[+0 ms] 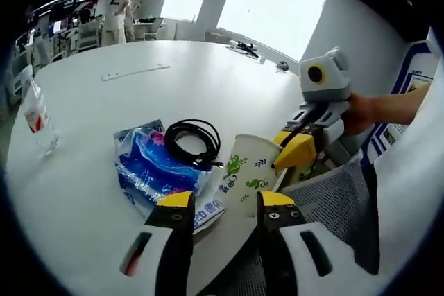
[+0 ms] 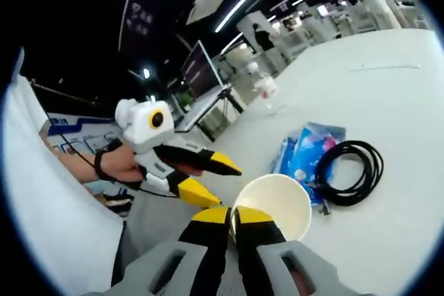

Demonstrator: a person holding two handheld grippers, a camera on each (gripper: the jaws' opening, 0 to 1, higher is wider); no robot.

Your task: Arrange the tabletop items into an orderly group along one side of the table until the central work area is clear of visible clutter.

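A white paper cup (image 1: 244, 171) with green prints tilts over the near table edge, its open mouth (image 2: 274, 202) facing the right gripper view. My right gripper (image 2: 233, 216) is shut on the cup's rim, and it comes in from the right in the left gripper view (image 1: 291, 149). My left gripper (image 1: 226, 202) stands open just below the cup, holding nothing; in the right gripper view it sits to the cup's left (image 2: 223, 185). A blue plastic packet (image 1: 154, 164) (image 2: 309, 152) lies on the white table (image 1: 104, 199). A coiled black cable (image 1: 193, 142) (image 2: 350, 170) rests partly on it.
A clear water bottle (image 1: 36, 112) (image 2: 266, 91) stands near the table's left edge. A flat white strip (image 1: 135, 72) lies farther back, and small dark items (image 1: 246, 48) sit at the far edge. A grey mesh chair (image 1: 333, 199) is beside the near edge. Desks and a person (image 1: 125, 5) are beyond.
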